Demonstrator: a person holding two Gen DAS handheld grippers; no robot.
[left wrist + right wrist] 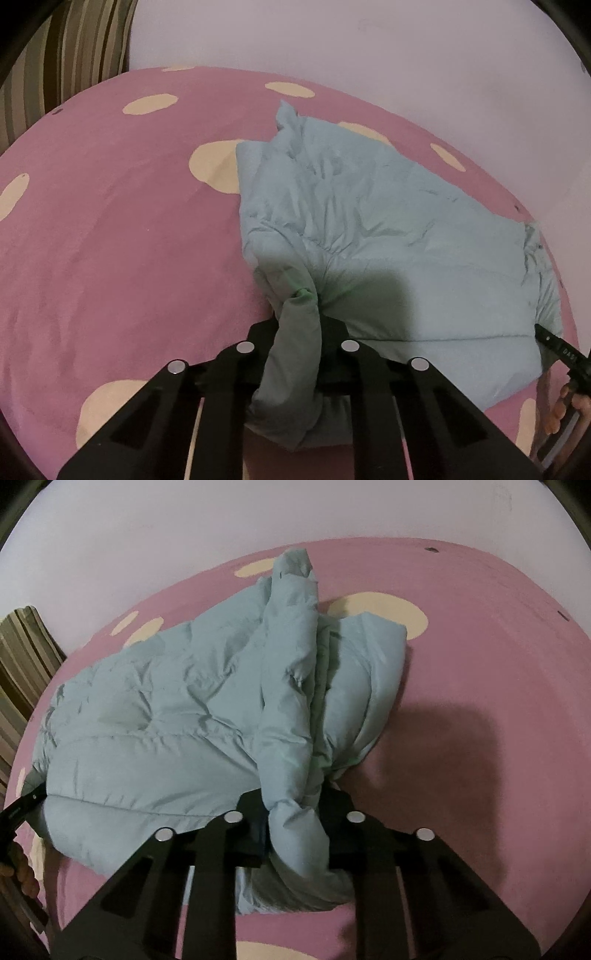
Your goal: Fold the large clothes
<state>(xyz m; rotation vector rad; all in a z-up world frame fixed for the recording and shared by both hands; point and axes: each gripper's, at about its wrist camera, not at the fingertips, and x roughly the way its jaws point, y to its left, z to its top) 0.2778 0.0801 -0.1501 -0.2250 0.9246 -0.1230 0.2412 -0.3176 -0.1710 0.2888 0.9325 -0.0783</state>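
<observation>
home bedroom, bed (110, 240) with pink cover dotted with cream spots, plain pale wall (369, 48) behind it, striped curtain (74, 55) at the corner, puffy light-blue jacket (184, 709) on bed

A black two-finger left gripper (298, 334) pinches a bunched edge of a pale blue puffy quilted jacket (369, 229) lying on a pink bedspread with cream spots (110, 229).
</observation>
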